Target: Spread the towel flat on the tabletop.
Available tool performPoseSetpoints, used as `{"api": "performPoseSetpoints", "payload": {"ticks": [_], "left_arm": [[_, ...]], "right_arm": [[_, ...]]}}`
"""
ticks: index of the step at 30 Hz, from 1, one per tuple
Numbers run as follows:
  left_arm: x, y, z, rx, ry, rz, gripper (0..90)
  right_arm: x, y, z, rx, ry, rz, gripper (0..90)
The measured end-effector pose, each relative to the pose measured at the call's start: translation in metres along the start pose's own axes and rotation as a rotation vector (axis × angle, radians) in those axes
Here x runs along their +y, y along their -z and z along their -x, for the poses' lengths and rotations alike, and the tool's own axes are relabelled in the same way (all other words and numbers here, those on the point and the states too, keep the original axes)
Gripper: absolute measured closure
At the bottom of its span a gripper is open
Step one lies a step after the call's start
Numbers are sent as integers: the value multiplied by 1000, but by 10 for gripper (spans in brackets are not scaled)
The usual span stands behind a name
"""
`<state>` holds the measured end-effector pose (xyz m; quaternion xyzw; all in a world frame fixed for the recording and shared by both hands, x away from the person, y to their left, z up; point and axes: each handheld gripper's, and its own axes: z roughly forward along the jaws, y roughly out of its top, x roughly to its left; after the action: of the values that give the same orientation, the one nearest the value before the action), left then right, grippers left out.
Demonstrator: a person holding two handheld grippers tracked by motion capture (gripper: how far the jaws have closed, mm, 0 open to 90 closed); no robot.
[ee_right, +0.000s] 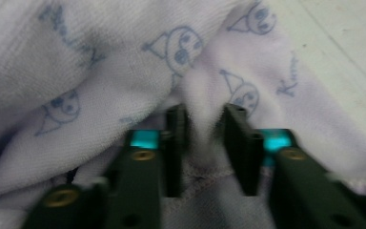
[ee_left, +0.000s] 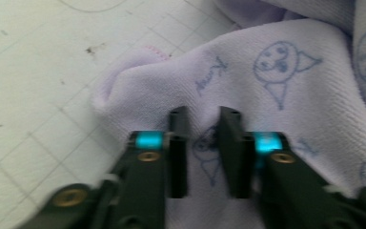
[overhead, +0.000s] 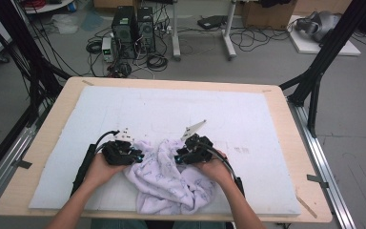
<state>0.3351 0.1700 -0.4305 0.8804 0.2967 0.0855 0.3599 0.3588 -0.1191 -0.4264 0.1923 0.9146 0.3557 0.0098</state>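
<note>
Mat (overhead: 248, 124): towel (overhead: 169, 183) (crumpled, lilac).

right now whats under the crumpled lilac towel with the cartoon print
The crumpled lilac cartoon-print towel lies on the pale blue foam mat, which covers the wooden table. The mat shows all around it; whatever sits beneath its folds is covered.

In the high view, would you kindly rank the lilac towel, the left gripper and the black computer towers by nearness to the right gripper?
1. Lilac towel, right at the right gripper.
2. Left gripper, across the towel at its left.
3. Black computer towers, on the floor beyond the table's far edge.
</note>
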Motion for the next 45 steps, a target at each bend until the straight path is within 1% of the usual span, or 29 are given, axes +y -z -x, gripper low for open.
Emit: {"api": "performPoseSetpoints", "payload": {"ticks": [2, 4, 7, 8, 9, 10, 11, 13, 16, 18, 20, 22, 24, 25, 26, 27, 29, 30, 31, 32, 33, 34, 35, 37, 38, 40, 41, 43, 45], "left_arm": [[1, 4, 0, 11, -2, 8, 879], [1, 12, -3, 38, 12, 48, 881], [5, 30, -9, 76, 43, 125, 884], [7, 38, -11, 89, 47, 150, 884], [10, 45, -12, 111, 51, 174, 884], [13, 53, -13, 121, 54, 197, 884], [16, 61, -15, 127, 59, 219, 884], [22, 75, -17, 148, 57, 252, 884], [30, 93, -15, 152, 45, 306, 885], [33, 99, -10, 152, 36, 324, 886], [34, 101, -2, 143, 13, 312, 889], [30, 95, 6, 122, -7, 272, 889], [21, 83, 14, 93, -19, 224, 896], [16, 76, 17, 78, -24, 202, 896], [10, 69, 20, 54, -16, 183, 895], [5, 63, 22, 40, -19, 159, 895], [-3, 52, 25, 14, -17, 125, 896], [-6, 48, 25, -2, -14, 112, 896], [-7, 46, 24, -10, -13, 103, 894], [-6, 48, 22, -16, -10, 114, 873], [-5, 50, 19, -25, 4, 141, 815], [-1, 54, 16, -28, 12, 162, 762], [3, 57, 12, -21, 18, 178, 650], [14, 60, 4, -6, 23, 205, 540], [20, 60, 0, 1, 22, 211, 540], [29, 52, -8, 14, 29, 210, 427], [31, 46, -12, 6, 38, 211, 388], [31, 31, -18, -21, 54, 169, 369], [29, 15, -21, -54, 59, 80, 353]], "right_arm": [[0, 8, 1, 13, 7, 28, 831], [0, 13, 2, 8, 6, 46, 835], [5, 42, 5, -41, 20, 91, 836], [5, 42, 5, -41, 20, 91, 836], [7, 51, 6, -58, 23, 104, 836], [9, 70, 10, -99, 24, 129, 836], [9, 70, 10, -99, 24, 129, 836], [10, 88, 13, -133, 21, 154, 837], [11, 114, 14, -174, 25, 197, 837], [11, 128, 11, -188, 34, 215, 836], [10, 135, 8, -200, 54, 220, 836], [5, 134, 5, -199, 65, 190, 836], [-4, 124, 5, -190, 57, 149, 836], [-18, 110, 6, -166, 35, 111, 836], [-26, 103, 7, -154, 21, 92, 836], [-26, 103, 7, -154, 21, 92, 836], [-48, 85, 9, -111, -27, 63, 835], [-48, 85, 9, -111, -27, 63, 835], [-53, 81, 9, -103, -32, 47, 832], [-56, 80, 10, -98, -38, 54, 816], [-58, 81, 11, -76, -55, 63, 755], [-58, 84, 12, -89, -75, 82, 699], [-56, 94, 15, -72, -113, 140, 625], [-50, 100, 18, -59, -144, 172, 528], [-50, 100, 18, -59, -144, 172, 528], [-44, 101, 19, -36, -153, 192, 491], [-41, 98, 19, -33, -150, 189, 463], [-36, 87, 18, -9, -148, 161, 443], [-36, 74, 17, 17, -146, 113, 454]]}}
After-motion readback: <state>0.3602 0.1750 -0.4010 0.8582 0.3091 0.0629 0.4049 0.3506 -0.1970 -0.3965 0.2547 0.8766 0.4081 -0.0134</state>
